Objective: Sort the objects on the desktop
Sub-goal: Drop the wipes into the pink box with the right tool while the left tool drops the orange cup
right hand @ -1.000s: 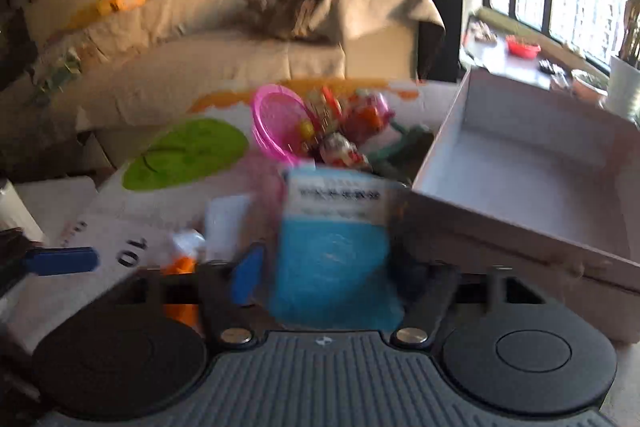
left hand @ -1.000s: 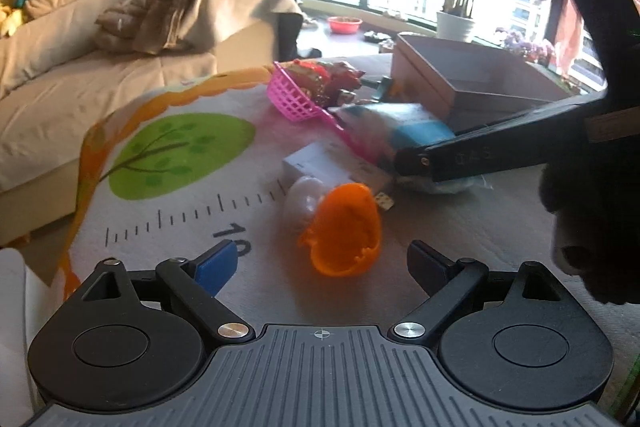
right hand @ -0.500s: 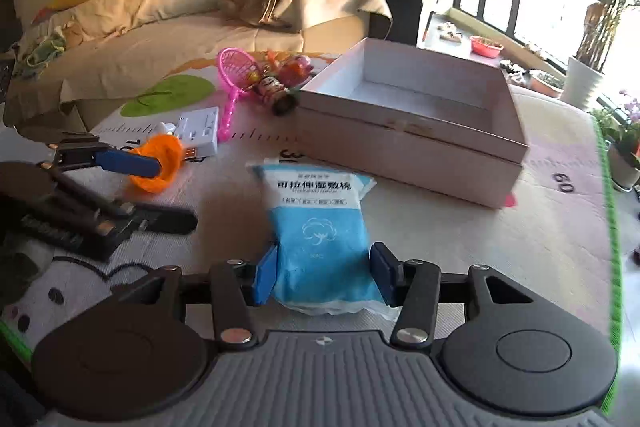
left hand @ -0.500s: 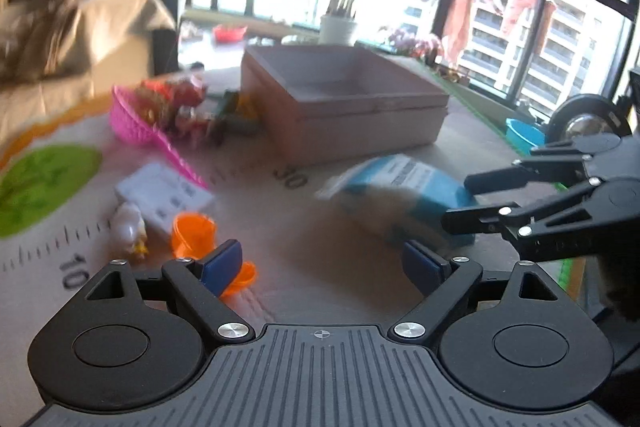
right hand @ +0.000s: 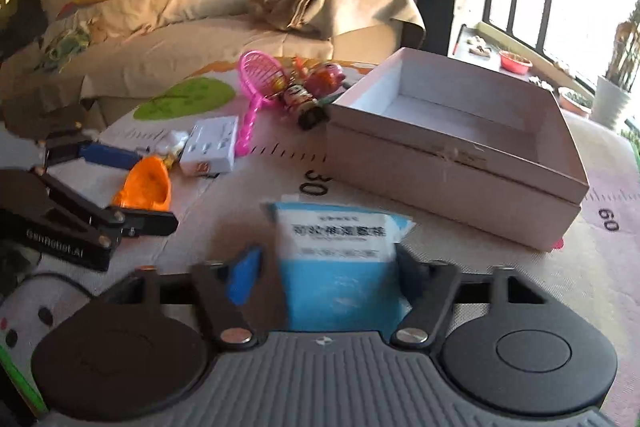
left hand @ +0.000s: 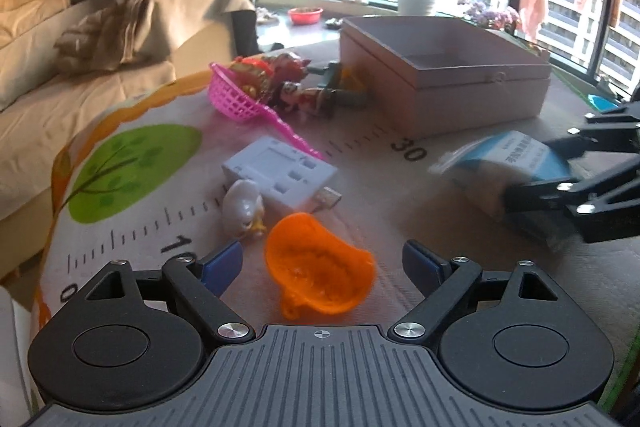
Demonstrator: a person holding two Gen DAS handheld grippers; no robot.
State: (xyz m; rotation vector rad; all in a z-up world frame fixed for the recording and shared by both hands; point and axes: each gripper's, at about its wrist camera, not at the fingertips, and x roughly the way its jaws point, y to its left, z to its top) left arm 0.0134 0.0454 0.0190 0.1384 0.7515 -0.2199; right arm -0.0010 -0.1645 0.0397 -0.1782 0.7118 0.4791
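Note:
My left gripper (left hand: 322, 263) is open, its blue pads either side of an orange plastic half-shell (left hand: 318, 275) on the mat, not touching it. My right gripper (right hand: 324, 277) has a blue and white cotton pad pack (right hand: 340, 263) between its fingers; the left pad stands off the pack, so the jaws look parted. The pack also shows in the left wrist view (left hand: 504, 171) with the right gripper (left hand: 560, 183) around it. An open pale box (right hand: 460, 139) stands behind the pack. A white power adapter (left hand: 280, 175) and a white toy figure (left hand: 242, 209) lie near the shell.
A pink toy basket (left hand: 234, 97) and several small toys (left hand: 304, 83) lie left of the box. The play mat (left hand: 132, 163) with ruler marks covers the table. A sofa (left hand: 80, 67) stands beyond the table's left edge.
The left gripper has swung back left and now straddles the orange shell. The right gripper has loosened around the blue pack, which now sits on the mat in front of the box.

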